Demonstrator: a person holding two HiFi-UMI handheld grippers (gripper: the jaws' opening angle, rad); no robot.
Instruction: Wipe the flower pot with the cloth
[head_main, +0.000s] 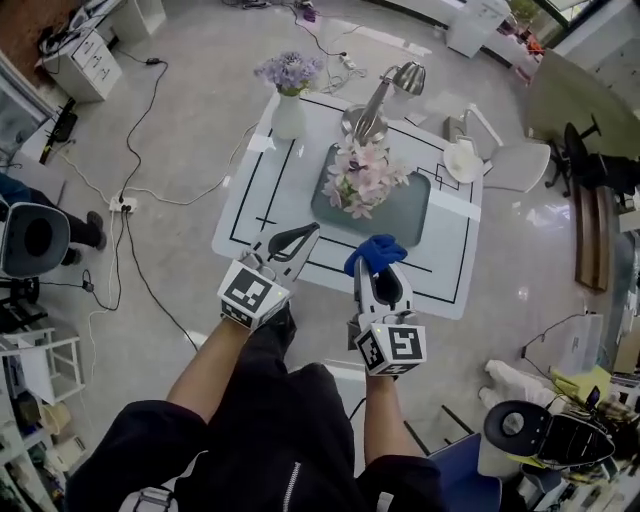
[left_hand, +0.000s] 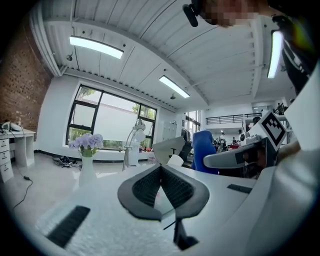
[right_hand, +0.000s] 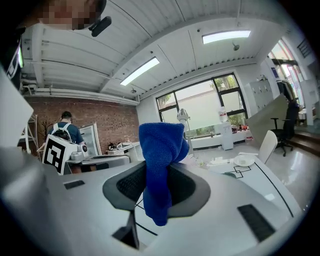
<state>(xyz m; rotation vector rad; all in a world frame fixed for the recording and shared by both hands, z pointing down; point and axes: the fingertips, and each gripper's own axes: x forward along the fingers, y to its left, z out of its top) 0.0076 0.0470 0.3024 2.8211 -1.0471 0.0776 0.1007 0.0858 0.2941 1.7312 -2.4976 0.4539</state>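
The left gripper (head_main: 313, 231) and right gripper (head_main: 381, 272) each carry a cube (head_main: 250, 295) faced with black-and-white square markers. These are blocky code patterns rather than letters, and they are the only print that can be made out. The flower pot (head_main: 365, 178) holds a dense bunch of pale pink and white blossoms with a few green leaves, and in the head view the blooms cover the pot's own body. It stands on a grey-green tray (head_main: 405, 215) in the middle of a white table (head_main: 250, 215) marked with black lines. The cloth (head_main: 377, 250) is bright blue and bunched. It sits on the person's side of the flower pot, near the tray's near edge. The right gripper's jaws are clamped on it, and in the right gripper view it rises in a fold above the pads and hangs down below them. The left gripper is on the near-left of the flower pot, beside the cloth, with its jaws closed tip to tip and nothing between them. Beyond the flower pot, to its far left, stands a white vase (head_main: 288, 115) of purple flowers. Just behind the flower pot is a silver lamp (head_main: 385, 95), and to its right is a white dish (head_main: 464, 160).
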